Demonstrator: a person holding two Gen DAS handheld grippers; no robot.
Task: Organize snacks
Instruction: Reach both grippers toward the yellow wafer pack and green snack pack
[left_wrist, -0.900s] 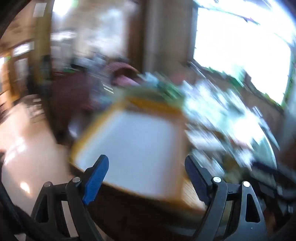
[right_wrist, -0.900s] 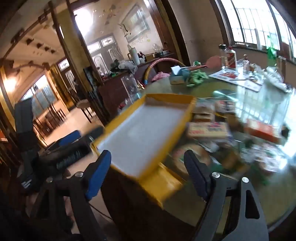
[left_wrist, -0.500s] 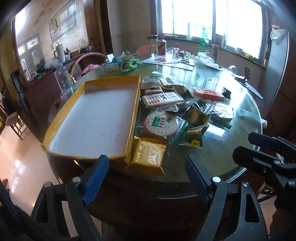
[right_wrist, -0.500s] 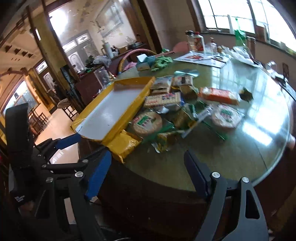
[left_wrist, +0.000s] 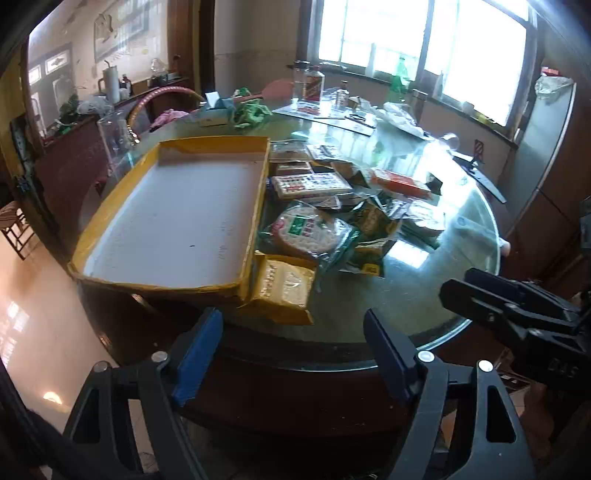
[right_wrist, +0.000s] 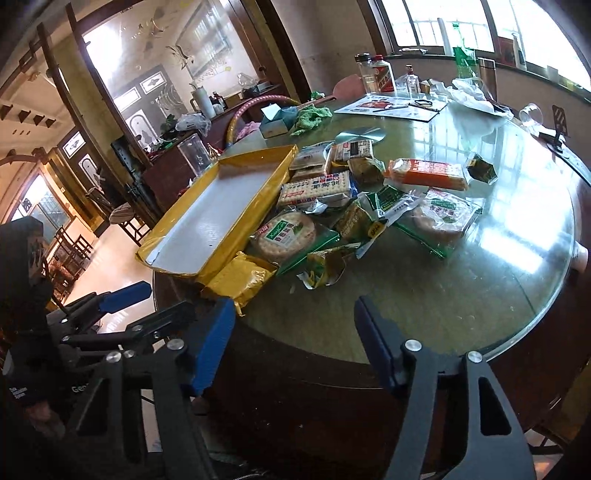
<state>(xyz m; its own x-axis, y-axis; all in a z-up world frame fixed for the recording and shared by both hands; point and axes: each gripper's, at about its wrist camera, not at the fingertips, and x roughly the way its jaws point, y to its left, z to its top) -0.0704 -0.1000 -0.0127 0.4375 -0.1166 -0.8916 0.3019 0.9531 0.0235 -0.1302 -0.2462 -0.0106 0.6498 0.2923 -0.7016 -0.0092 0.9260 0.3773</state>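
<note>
While both grippers hang wide open with nothing between their jaws, the left gripper (left_wrist: 291, 354) has the snacks (left_wrist: 332, 218) at about one o'clock and the right gripper (right_wrist: 295, 347) at twelve. They lie piled on a round glass-topped table (right_wrist: 461, 295) beside an empty yellow tray (left_wrist: 177, 221), in a sunlit room with windows. Packets are yellow, green and orange, some round crackers.

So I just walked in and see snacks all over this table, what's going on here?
A person holds two grippers at the near edge of the round glass-topped table, sorting not yet begun. The left gripper and right gripper are both open and hold nothing. The yellow tray has nothing in it. Beside it lie the snack packets, among them a yellow packet, a round cracker pack and an orange cracker pack.
</note>
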